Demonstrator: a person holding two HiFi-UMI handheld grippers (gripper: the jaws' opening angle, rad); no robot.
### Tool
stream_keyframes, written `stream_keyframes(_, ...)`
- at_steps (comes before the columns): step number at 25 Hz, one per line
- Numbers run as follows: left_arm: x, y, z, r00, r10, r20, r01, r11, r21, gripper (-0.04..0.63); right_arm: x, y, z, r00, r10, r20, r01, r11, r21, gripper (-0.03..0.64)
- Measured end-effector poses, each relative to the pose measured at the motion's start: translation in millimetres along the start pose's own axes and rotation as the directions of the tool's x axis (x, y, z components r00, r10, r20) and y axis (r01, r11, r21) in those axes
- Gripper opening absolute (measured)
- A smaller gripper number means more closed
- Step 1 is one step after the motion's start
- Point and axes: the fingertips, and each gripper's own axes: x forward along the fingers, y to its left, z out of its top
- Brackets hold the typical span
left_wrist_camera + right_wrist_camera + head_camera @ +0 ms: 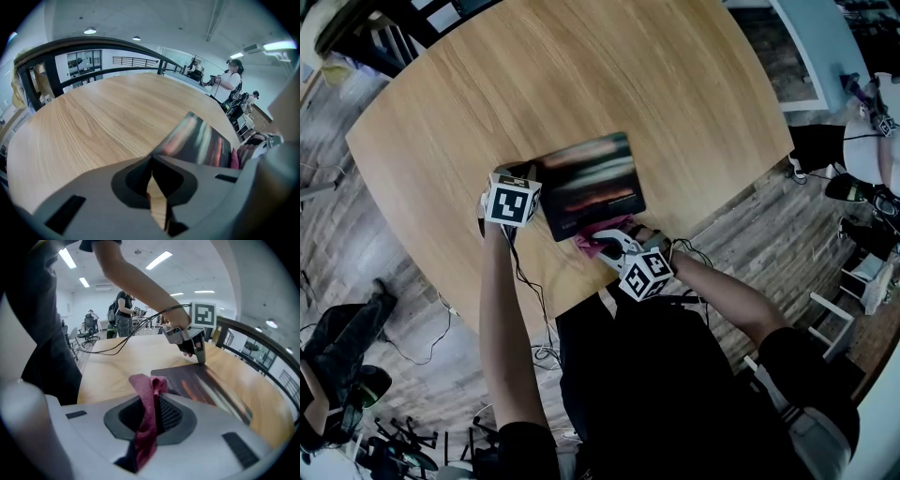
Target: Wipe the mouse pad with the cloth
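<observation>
While the limp crimson cloth (146, 420) is clamped in the right gripper (156, 404), the thin dark rectangular mouse pad (591, 183), likely light and slippery, is steadied at one corner by the closed left gripper (152, 159).

The pad (589, 183) lies on the table (581, 75). The left claw (528, 174) tips touch the pad's corner, and the pad spreads ahead and to its right. The right claw (605, 239) is at the pad's near edge with the cloth (147, 413) between its jaws; the pad lies ahead of it, the left claw beyond.
</observation>
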Motion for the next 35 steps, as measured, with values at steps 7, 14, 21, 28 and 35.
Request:
stream_keyframes(7, 0.2, -0.7, 1.4, 1.0, 0.006, 0.005, -0.006, 1.0, -0.002, 0.025, -58.5, -101.5, 32.2, 0.951, -0.239, 0.194, 0.121, 0.87, 0.479, 0.063)
stream_keyframes(14, 2.2, -0.1, -1.8, 1.0, 0.007, -0.001, -0.007, 1.0, 0.001, 0.025, -102.2, -238.4, -43.3, 0.794, -0.607, -0.03, 0.418, 0.511, 0.751, 0.063)
stream_keyframes(21, 0.1, -2.2, 3.0, 1.0, 0.017, 0.004, -0.017, 1.0, 0.009, 0.025, -58.2, -268.4, -78.6, 0.787, -0.56, -0.257, 0.597, 0.589, 0.544, 0.063)
stream_keyframes(28, -1.0, -3.6, 2.5, 1.0, 0.013, 0.002, -0.013, 1.0, 0.001, 0.025, -22.1, -249.6, -57.4, 0.844, -0.482, -0.235, 0.532, 0.808, 0.254, 0.063)
stream_keyframes(35, 0.8, 0.0, 1.5, 1.0, 0.018, 0.002, -0.018, 1.0, 0.004, 0.025, -10.1, -228.2, -46.2, 0.91, -0.397, -0.117, 0.41, 0.903, 0.126, 0.063)
